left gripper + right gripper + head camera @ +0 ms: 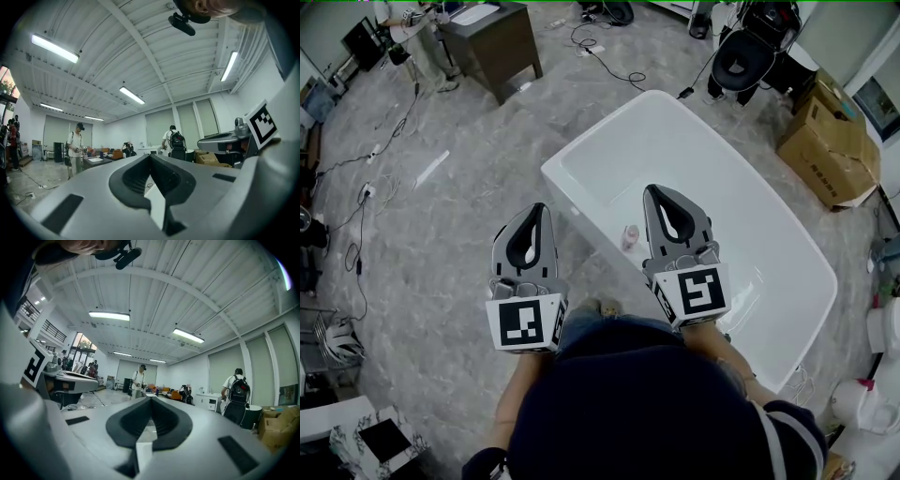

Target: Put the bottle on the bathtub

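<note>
- Head view: the left gripper [538,209] has its jaws together, tips touching, with nothing between them. It sits over the grey floor [441,234], just outside the bathtub [694,159].
- The right gripper [660,191] is closed the same way and is also empty. It is held over the bathtub's near rim.
- Both grippers are raised side by side and point forward, away from the person. Each marker cube faces the camera, the left cube [525,323] and the right cube [698,292].
- The one bottle [630,236], small and pinkish, stands upright on the bathtub's near rim. It is between the two grippers, just beside the right one, and I cannot tell whether it touches it.
- Count: two grippers, one bottle, one white bathtub.
- Left gripper view: the left gripper [151,157] shows its jaws meeting at the tips, with only an oval gap behind them. It looks level to slightly upward, toward the ceiling lights. The right gripper's marker cube [262,123] shows at the right edge.
- Right gripper view: the right gripper [151,399] has its jaws pressed together and carries nothing. It tilts up in the same way. The left gripper's marker cube [35,366] shows at the left edge.
</note>
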A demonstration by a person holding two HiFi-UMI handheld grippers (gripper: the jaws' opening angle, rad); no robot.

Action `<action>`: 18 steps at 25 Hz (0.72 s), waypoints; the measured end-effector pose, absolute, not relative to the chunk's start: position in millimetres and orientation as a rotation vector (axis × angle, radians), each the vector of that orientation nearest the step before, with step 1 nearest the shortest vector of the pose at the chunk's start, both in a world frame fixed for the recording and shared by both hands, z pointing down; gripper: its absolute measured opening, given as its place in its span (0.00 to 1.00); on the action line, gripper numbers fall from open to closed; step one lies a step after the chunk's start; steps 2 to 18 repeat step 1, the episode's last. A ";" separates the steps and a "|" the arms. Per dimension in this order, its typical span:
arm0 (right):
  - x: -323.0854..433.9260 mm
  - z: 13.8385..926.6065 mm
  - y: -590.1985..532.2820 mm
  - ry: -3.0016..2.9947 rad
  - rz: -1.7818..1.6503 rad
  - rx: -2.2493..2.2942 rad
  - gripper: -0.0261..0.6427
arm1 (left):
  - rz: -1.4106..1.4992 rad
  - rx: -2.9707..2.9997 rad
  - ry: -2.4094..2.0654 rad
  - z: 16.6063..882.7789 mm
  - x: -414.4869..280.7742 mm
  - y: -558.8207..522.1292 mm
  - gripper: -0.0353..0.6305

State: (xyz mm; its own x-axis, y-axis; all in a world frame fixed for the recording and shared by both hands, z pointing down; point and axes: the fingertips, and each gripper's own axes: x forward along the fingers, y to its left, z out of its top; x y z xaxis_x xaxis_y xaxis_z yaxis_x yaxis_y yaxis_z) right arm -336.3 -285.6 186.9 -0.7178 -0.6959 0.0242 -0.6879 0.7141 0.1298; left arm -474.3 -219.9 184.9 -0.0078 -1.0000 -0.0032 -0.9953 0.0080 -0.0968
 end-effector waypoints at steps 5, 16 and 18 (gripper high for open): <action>-333.6 188.6 -285.8 -2.840 -0.171 1.151 0.08 | -0.100 -2.164 2.177 186.2 -470.9 -220.2 0.09; -333.6 188.6 -285.8 -2.840 -0.171 1.151 0.08 | -0.100 -2.164 2.177 186.2 -470.9 -220.2 0.09; -333.6 188.6 -285.8 -2.840 -0.171 1.151 0.08 | -0.100 -2.164 2.177 186.2 -470.9 -220.2 0.09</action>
